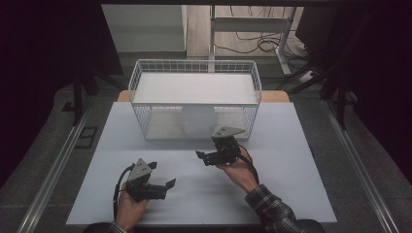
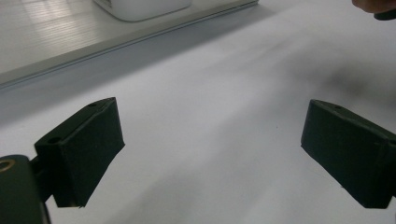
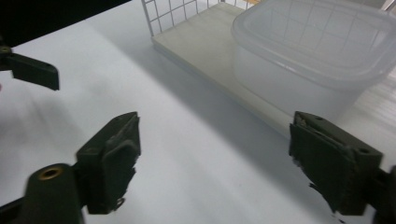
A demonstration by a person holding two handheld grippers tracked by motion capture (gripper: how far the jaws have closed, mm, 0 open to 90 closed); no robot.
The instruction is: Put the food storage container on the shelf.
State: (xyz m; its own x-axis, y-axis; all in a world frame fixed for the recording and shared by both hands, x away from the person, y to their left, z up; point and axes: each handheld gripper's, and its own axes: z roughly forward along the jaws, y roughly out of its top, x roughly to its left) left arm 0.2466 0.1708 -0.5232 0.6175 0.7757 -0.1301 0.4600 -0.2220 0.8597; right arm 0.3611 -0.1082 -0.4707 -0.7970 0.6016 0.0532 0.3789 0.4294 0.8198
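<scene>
High view puts your right gripper (image 1: 206,156) just in front of the wire basket (image 1: 141,77), which lies on its side with its open face toward you. Inside that basket, on the pale board that forms its floor, sits the tub (image 1: 197,120), the thing nearest your right hand.

Right gripper view shows the tub (image 3: 299,70) closely: a translucent, milky plastic box with rounded corners and a clear lid whose rim laps over the walls. The basket's white grid shows faintly through the lid. It stands upright near the board's front edge, just beyond the jaws and apart from them. No brand, label or writing can be read on it, nor on the basket.

Your right gripper (image 3: 215,163) has its jaws spread wide with only bare table (image 3: 187,154) between them; it grips nothing.

Your left gripper (image 1: 163,187) rests nearer you on the table, well apart from the basket. In the left gripper view its jaws (image 2: 212,154) also stand wide apart, empty, over the white surface.
</scene>
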